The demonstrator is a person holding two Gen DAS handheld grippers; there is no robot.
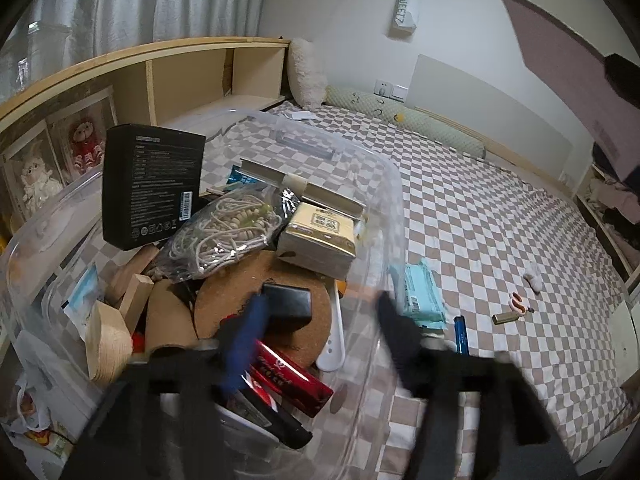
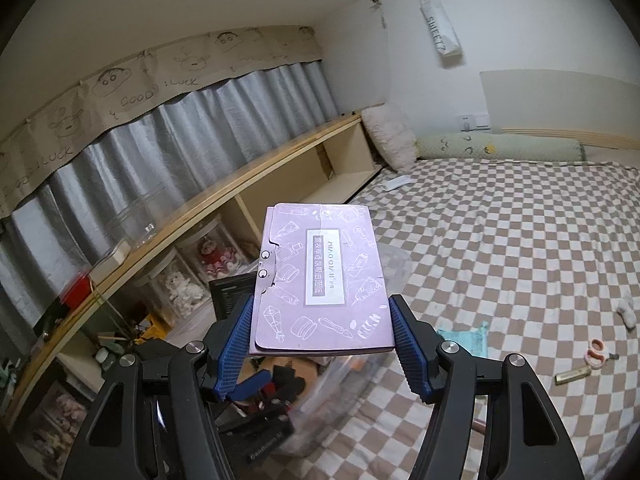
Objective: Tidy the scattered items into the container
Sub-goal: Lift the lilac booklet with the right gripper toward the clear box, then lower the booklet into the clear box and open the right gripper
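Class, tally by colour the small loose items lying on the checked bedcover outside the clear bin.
Teal: 1, packet
Blue: 1, pen
Gold: 1, tube
Pink: 1, scissors
White: 2, fluffy lump, paper slip
Total: 6

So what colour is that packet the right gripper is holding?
Pale lilac packet with white doodles; the right wrist view shows it best.

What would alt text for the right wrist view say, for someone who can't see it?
Two blue-padded fingers clamp a flat lilac packet by its side edges, holding it level in the air above a clear plastic bin of clutter. Behind lies a brown-and-white checkered bed with small pink scissors on it, and silver curtains over a wooden shelf.
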